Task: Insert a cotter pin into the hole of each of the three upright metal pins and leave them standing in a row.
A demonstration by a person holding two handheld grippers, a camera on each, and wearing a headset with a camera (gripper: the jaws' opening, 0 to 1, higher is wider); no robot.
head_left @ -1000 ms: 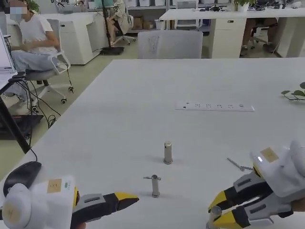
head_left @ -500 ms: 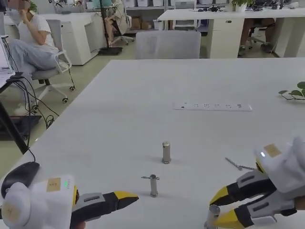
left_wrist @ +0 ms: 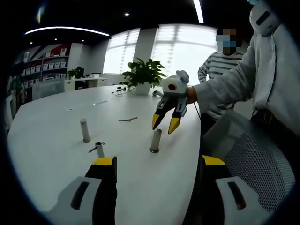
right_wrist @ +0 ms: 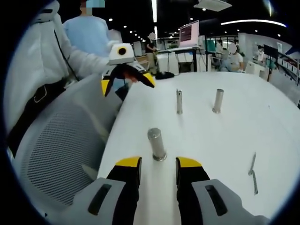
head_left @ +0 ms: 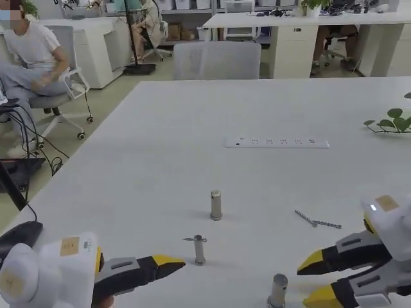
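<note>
Three metal pins stand upright on the white table (head_left: 160,160). The far pin (head_left: 216,205) (left_wrist: 85,130) (right_wrist: 218,100) is bare. The middle pin (head_left: 200,249) (left_wrist: 99,149) (right_wrist: 179,101) has a cotter pin through its top. The near pin (head_left: 278,290) (left_wrist: 155,140) (right_wrist: 156,143) is bare and stands just ahead of my right gripper (head_left: 314,281) (right_wrist: 158,164), which is open and holds nothing. My left gripper (head_left: 168,264) (left_wrist: 158,161) is wide open and empty, left of the pins. Two loose cotter pins (head_left: 318,222) (right_wrist: 253,171) lie to the right.
A white power strip (head_left: 276,142) lies further back on the table. A plant sprig (head_left: 388,122) sits at the right edge and a grey chair (head_left: 218,61) at the far side. A black mouse (head_left: 16,234) is at the left; a person's hand (left_wrist: 190,93) holds the right gripper.
My right gripper has drawn back to the right, off the near pin that stood between its jaws; the pin stays upright. The left gripper has hardly moved. The head camera shifted.
</note>
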